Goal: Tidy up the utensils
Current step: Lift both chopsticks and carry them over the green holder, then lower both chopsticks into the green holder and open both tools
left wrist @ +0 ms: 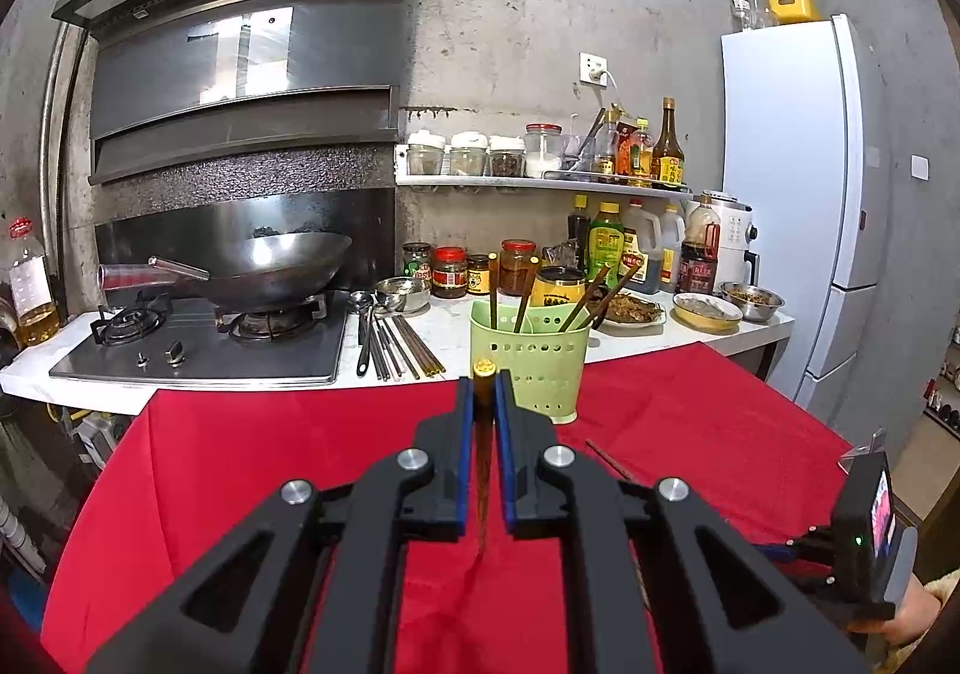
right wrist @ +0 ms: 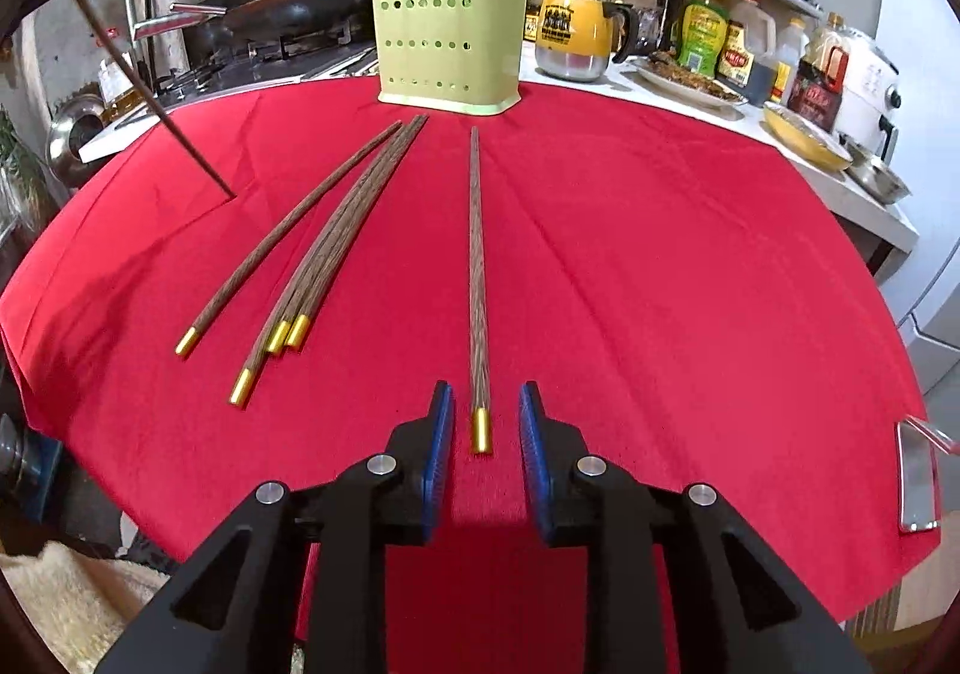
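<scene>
My left gripper [left wrist: 483,383] is shut on a brown chopstick [left wrist: 482,470] with a gold cap, held above the red tablecloth [left wrist: 270,464], short of the green holder [left wrist: 529,359]. That held chopstick shows in the right wrist view [right wrist: 150,98], tilted, tip near the cloth. The holder [right wrist: 447,41] has several chopsticks standing in it. My right gripper [right wrist: 480,404] is open, its jaws either side of the gold end of a single chopstick [right wrist: 477,284] lying on the cloth. Several more chopsticks [right wrist: 324,248] lie to its left.
The counter behind holds a wok [left wrist: 282,269] on the stove, metal utensils [left wrist: 390,341], a yellow mug [right wrist: 570,35], sauce bottles [right wrist: 705,29], plates and bowls [right wrist: 804,137]. A fridge [left wrist: 798,194] stands at the right. A clear object [right wrist: 915,473] lies at the cloth's right edge.
</scene>
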A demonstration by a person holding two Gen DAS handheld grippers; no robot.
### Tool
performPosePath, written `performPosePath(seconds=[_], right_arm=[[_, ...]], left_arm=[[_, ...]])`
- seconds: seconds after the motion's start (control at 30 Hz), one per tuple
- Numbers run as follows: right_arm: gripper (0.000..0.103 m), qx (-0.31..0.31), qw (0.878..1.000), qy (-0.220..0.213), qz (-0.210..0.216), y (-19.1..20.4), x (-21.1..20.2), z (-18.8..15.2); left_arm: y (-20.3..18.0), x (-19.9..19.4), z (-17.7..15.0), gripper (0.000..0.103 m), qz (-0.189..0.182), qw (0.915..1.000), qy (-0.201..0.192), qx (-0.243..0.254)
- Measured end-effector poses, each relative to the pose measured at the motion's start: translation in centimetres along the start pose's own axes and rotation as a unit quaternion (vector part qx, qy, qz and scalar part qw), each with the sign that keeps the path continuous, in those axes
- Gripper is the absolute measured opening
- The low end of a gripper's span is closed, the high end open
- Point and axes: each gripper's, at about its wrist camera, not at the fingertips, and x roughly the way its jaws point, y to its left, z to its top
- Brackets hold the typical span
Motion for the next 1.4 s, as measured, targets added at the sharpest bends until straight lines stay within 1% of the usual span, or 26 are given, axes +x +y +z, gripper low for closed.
performPosePath(seconds=[0.03,0.13,0.2,0.23,0.37,0.5,0.57,0.67,0.77,1.03,1.13,1.2,1.3,1.4], right_arm=[[0.007,0.001,1.0,-0.002,0.009,0.1,0.0,-0.1],[0.007,-0.008,1.0,-0.006,-0.001,0.4,-0.1,0.0],[0.007,0.002,1.0,-0.011,0.01,0.1,-0.4,0.2],[0.007,0.004,1.0,-0.021,0.012,0.0,-1.0,0.6],[0.007,0.016,0.996,-0.088,0.021,-0.4,-4.9,3.1],[0.007,0.015,0.988,-0.154,0.026,-0.8,-9.7,6.9],[0.007,0.013,0.983,-0.182,0.028,-0.8,-11.5,8.8],[0.007,0.005,0.977,-0.212,0.027,-0.9,-13.3,11.2],[0.007,-0.005,0.976,-0.219,0.019,-1.0,-13.5,13.4],[0.007,-0.012,0.976,-0.215,0.014,-0.9,-11.8,17.2],[0.008,-0.014,0.977,-0.215,0.008,-0.8,-11.1,17.9],[0.008,-0.009,0.978,-0.209,0.013,-1.1,-10.4,18.0],[0.008,-0.006,0.981,-0.195,0.018,-1.3,-8.6,17.3],[0.007,-0.004,0.985,-0.17,0.023,-1.3,-6.4,16.4]], left_arm=[[-0.1,-0.1,0.0,0.007,0.0,1.0,0.0,0.001],[-0.3,-0.1,0.0,0.007,0.003,1.0,-0.001,0.003],[-0.2,-0.1,-0.1,0.007,0.003,1.0,-0.001,0.003],[-0.2,-0.1,-0.1,0.007,0.003,1.0,-0.002,0.002],[-0.1,-0.1,-0.1,0.007,0.004,1.0,-0.001,-0.002],[-0.1,-0.2,-0.2,0.007,0.004,1.0,-0.001,-0.004],[0.0,-0.2,-0.2,0.007,0.004,1.0,-0.002,-0.005],[0.1,-0.2,-0.2,0.007,0.004,1.0,-0.003,-0.008],[0.2,-0.2,-0.2,0.007,0.003,0.9999,-0.003,-0.01],[0.5,0.2,0.0,0.007,-0.001,0.9999,-0.002,-0.01],[0.6,0.6,0.3,0.007,-0.002,0.9999,-0.004,-0.01],[0.4,0.9,0.5,0.007,-0.005,0.9999,-0.005,-0.008],[-0.1,1.6,0.5,0.007,-0.008,1.0,-0.001,0.002],[-0.1,2.7,0.0,0.007,-0.01,0.9999,0.014,0.001]])
